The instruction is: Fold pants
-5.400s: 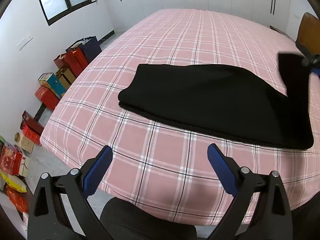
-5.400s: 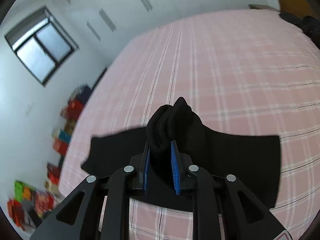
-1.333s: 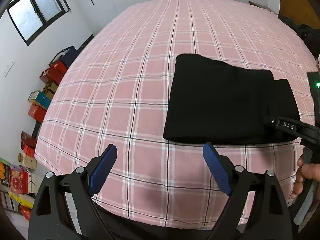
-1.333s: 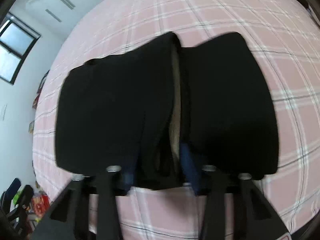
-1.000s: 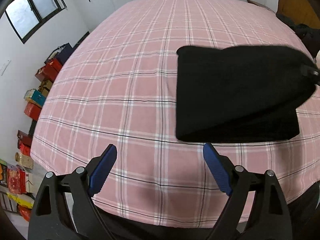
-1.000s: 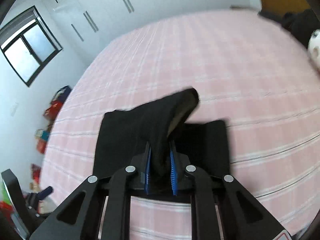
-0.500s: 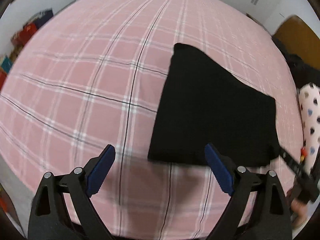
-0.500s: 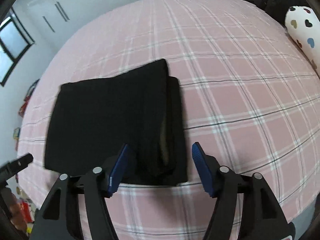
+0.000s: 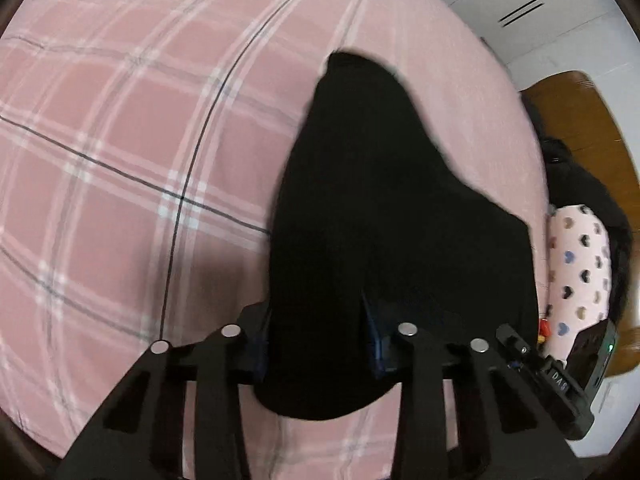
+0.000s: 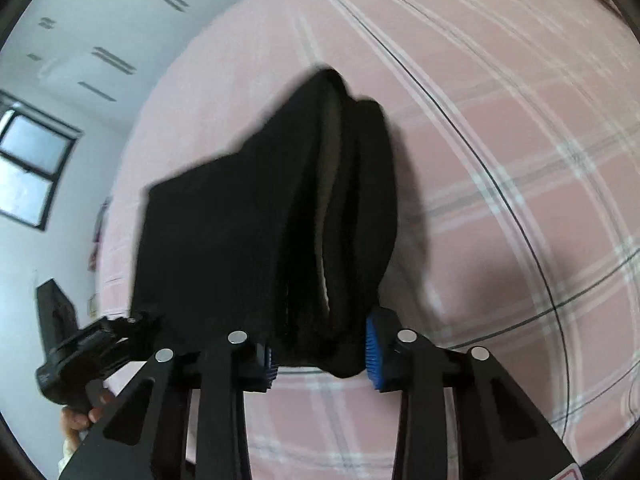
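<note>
- black pants (image 9: pixel 380 220) folded, long axis running away from both cameras across the pink plaid bed (image 9: pixel 120 140).
- left gripper (image 9: pixel 316 344) clamped on near edge.
- right gripper (image 10: pixel 320 356) likewise clamped on pants.

Folded black pants (image 10: pixel 248 220) between tool (image 10: pixel 320 354) fingers

Each wrist camera looks forward along its own gripper's fingers, close above the pink plaid bed (image 9: pixel 120 152). The left view faces toward the headboard side, the right toward the window (image 10: pixel 28 168). Both share the black pants (image 9: pixel 380 220).
</note>
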Motion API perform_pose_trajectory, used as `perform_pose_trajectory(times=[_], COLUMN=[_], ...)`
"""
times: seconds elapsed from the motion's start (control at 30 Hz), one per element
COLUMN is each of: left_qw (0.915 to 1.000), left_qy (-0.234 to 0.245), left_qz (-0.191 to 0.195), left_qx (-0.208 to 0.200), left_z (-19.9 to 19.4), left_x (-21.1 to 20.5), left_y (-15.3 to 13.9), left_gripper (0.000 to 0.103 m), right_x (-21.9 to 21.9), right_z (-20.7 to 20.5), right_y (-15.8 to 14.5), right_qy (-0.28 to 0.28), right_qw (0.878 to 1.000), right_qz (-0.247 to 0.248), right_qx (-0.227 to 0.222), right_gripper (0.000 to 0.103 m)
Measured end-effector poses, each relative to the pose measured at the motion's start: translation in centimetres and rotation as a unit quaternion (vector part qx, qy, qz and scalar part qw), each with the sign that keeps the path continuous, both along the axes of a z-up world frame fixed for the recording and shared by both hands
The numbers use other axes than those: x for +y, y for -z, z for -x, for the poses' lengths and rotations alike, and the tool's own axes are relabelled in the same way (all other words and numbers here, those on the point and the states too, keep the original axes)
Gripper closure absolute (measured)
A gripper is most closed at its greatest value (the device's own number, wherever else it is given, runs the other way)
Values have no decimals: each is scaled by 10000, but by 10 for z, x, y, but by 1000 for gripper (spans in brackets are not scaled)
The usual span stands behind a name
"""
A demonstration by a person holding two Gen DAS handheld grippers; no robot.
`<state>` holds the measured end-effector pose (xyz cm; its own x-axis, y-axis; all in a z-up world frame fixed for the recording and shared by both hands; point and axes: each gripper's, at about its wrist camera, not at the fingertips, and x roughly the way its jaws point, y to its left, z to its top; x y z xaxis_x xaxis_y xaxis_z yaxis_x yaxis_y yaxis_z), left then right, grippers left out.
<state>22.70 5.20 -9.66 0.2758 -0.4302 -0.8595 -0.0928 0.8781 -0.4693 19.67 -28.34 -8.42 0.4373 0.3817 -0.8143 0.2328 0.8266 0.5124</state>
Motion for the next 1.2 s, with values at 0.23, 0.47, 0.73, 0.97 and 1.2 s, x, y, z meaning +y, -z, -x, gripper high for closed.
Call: perform_pose_trajectory(times=[0.23, 0.47, 0.73, 0.97, 1.2], left_qw=[9994, 9841, 9499, 9408, 9383], left_qy=[230, 64, 104, 263, 328], left_qz=[-245, -1769, -2942, -3202, -3296], left_qx=[125, -118, -1050, -1081, -995], left_z=[73, 121, 124, 127, 128], left_x=[17, 1, -32, -41, -42], left_y=[-23, -16, -75, -83, -75], left_gripper=[61, 58, 31, 29, 25], right_x=[10, 5, 34, 56, 48], right_z=[72, 101, 42, 46, 49], right_y=[7, -10, 7, -23, -15], right_qy=[-942, -314, -687, -871, -922], right_qw=[9936, 9930, 9860, 9829, 9731], right_qz=[536, 1141, 1510, 1609, 2105], right_qx=[307, -6, 140, -226, -189], right_gripper=[58, 51, 41, 90, 89])
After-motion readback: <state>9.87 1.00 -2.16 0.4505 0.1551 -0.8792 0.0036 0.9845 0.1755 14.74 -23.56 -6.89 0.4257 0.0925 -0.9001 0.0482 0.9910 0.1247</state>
